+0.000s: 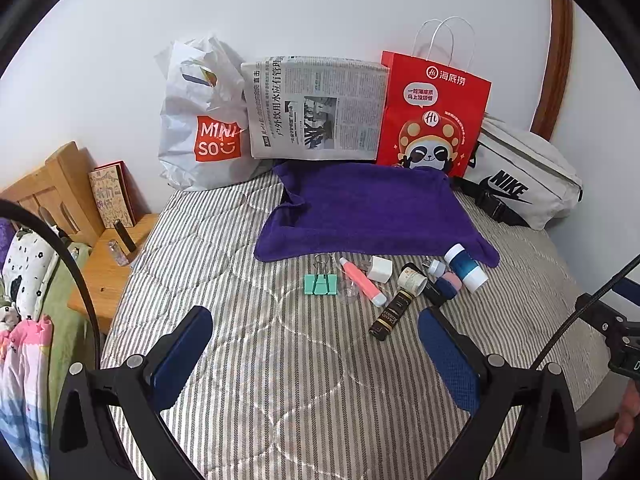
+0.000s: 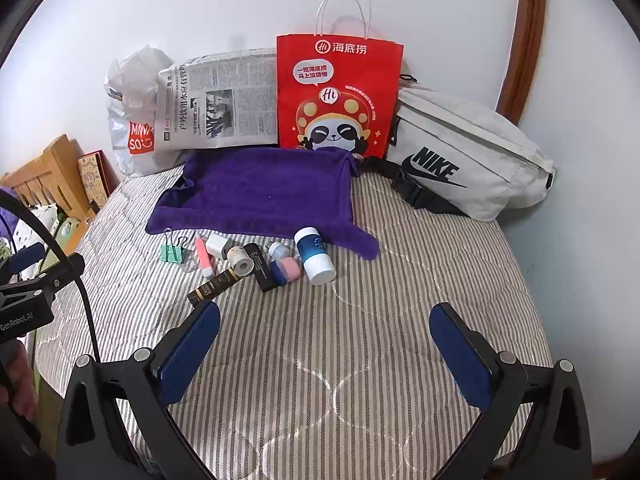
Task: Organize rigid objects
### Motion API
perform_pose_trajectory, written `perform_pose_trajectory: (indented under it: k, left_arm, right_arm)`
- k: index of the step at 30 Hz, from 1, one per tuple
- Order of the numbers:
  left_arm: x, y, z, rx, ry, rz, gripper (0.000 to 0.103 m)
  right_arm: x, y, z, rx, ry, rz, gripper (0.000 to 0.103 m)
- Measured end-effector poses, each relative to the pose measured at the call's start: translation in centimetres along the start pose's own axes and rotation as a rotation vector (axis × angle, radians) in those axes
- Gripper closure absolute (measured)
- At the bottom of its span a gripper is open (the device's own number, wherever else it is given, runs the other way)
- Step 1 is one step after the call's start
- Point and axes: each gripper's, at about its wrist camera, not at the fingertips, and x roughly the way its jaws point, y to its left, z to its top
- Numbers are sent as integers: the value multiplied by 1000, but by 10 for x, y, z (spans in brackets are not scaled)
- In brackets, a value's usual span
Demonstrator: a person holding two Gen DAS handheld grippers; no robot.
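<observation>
Several small objects lie in a row on the striped bed, just in front of a purple towel (image 1: 368, 208) (image 2: 260, 192): a green binder clip (image 1: 320, 283) (image 2: 173, 252), a pink tube (image 1: 362, 280) (image 2: 203, 258), a white charger cube (image 1: 379, 269) (image 2: 218, 246), a dark gold-lettered tube (image 1: 390, 314) (image 2: 214, 285), a tape roll (image 1: 412, 280) (image 2: 242, 261) and a blue-white bottle (image 1: 466, 267) (image 2: 314, 256). My left gripper (image 1: 316, 322) is open and empty, short of the row. My right gripper (image 2: 324, 314) is open and empty, also short of it.
Against the wall stand a white Miniso bag (image 1: 200, 120), a newspaper (image 1: 316, 108), a red paper bag (image 1: 432, 116) (image 2: 336, 96) and a white Nike waist bag (image 1: 520, 176) (image 2: 460, 160). A wooden headboard and side shelf (image 1: 100, 264) lie to the left.
</observation>
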Motion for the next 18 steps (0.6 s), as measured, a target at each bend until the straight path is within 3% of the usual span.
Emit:
perform_pose_trajectory:
  k: [4, 11, 18]
  left_arm:
    - [14, 5, -2, 2, 4, 0, 0]
    - [66, 21, -13, -19, 82, 29, 0]
    - [114, 14, -11, 7, 116, 42, 0]
  right_arm:
    - [11, -3, -1, -4, 23, -12, 0]
    - [40, -11, -6, 10, 75, -5, 0]
    - [71, -10, -9, -33, 115, -13, 0]
